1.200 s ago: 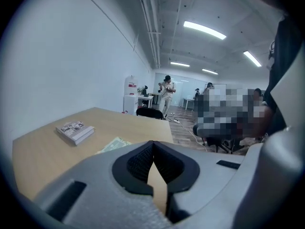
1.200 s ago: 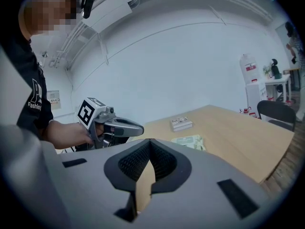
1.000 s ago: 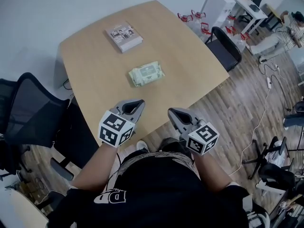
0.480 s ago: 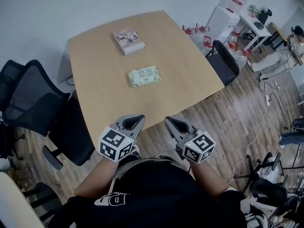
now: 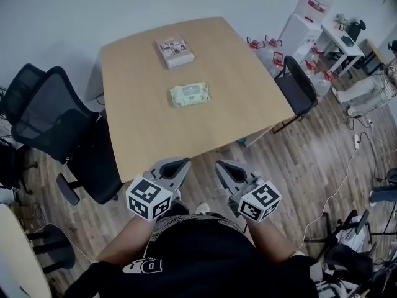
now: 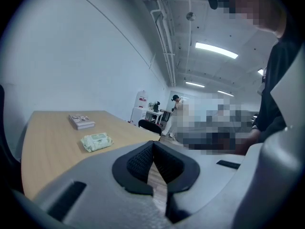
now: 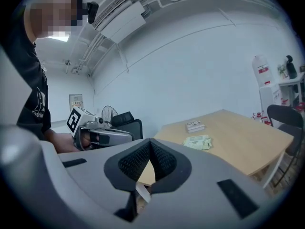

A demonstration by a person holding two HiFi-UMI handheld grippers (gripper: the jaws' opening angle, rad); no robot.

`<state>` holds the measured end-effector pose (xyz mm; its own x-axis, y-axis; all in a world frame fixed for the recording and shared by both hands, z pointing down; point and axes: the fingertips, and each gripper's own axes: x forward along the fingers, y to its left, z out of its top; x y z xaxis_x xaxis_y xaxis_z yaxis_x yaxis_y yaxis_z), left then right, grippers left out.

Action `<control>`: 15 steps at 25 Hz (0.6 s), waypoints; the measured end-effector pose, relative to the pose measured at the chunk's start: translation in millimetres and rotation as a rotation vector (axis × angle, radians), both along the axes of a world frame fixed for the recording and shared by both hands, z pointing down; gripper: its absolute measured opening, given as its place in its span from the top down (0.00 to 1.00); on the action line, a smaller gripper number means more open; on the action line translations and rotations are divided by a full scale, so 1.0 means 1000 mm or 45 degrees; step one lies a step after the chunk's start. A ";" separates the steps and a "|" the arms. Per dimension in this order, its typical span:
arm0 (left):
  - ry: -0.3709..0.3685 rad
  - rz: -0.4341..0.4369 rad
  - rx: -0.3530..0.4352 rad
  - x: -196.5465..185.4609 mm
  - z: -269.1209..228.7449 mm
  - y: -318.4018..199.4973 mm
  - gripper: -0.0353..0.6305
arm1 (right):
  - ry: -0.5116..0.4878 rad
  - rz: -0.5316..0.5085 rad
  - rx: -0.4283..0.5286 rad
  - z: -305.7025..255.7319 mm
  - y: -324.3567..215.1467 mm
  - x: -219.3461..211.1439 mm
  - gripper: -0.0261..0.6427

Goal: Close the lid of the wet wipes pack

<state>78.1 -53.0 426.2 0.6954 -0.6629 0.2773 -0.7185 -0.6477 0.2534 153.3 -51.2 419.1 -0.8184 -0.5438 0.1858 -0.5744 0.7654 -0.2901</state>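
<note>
Wet wipes pack flat at centre of table; book near far edge. Left gripper, right gripper: jaws closed, empty, off near edge

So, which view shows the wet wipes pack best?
The head view: it looks down on the wet wipes pack, whole and unobstructed on the table. Both gripper views show it small, low and side-on.

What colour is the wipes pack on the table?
The wet wipes pack is pale green with a whitish top patch; clearest in the head view.
</note>
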 end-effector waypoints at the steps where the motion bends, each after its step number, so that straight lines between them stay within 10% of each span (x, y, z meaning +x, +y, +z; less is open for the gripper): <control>1: -0.001 -0.006 0.001 0.001 0.000 0.004 0.92 | -0.002 -0.006 0.000 0.001 0.003 0.001 0.96; 15: -0.063 0.051 0.033 -0.026 -0.015 0.011 0.92 | 0.009 0.082 0.000 -0.002 0.020 -0.014 0.96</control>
